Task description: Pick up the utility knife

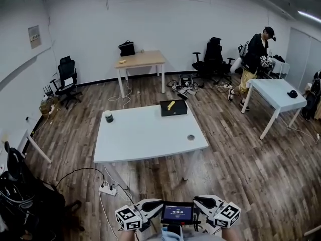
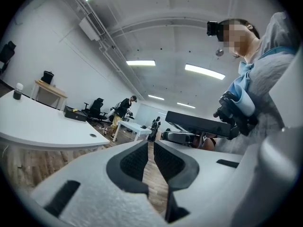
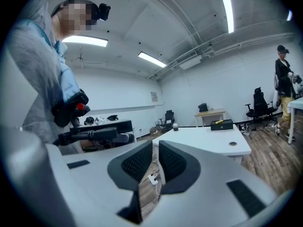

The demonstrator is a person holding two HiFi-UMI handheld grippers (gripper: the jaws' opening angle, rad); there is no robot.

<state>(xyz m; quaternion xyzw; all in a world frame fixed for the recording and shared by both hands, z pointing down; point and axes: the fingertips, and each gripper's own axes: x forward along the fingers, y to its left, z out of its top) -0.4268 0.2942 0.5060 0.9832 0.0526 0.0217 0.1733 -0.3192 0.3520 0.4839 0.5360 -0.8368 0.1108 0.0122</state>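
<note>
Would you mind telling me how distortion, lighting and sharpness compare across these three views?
Head view: strong fisheye bends the room's straight lines; light is even, and the utility knife on the black box is small but sharp. Left gripper view: dark round vignette, ceiling lights glare white. Right gripper view: same vignette, a bright light strip overhead, the white table looks sharp.

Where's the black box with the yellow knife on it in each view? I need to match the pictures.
Head view: black box just above centre, at the white table's far right corner.
Left gripper view: small, at left, on the table's far end.
Right gripper view: right of centre, on the table's far end.
Shared landmark: the white table with its round hole.
</note>
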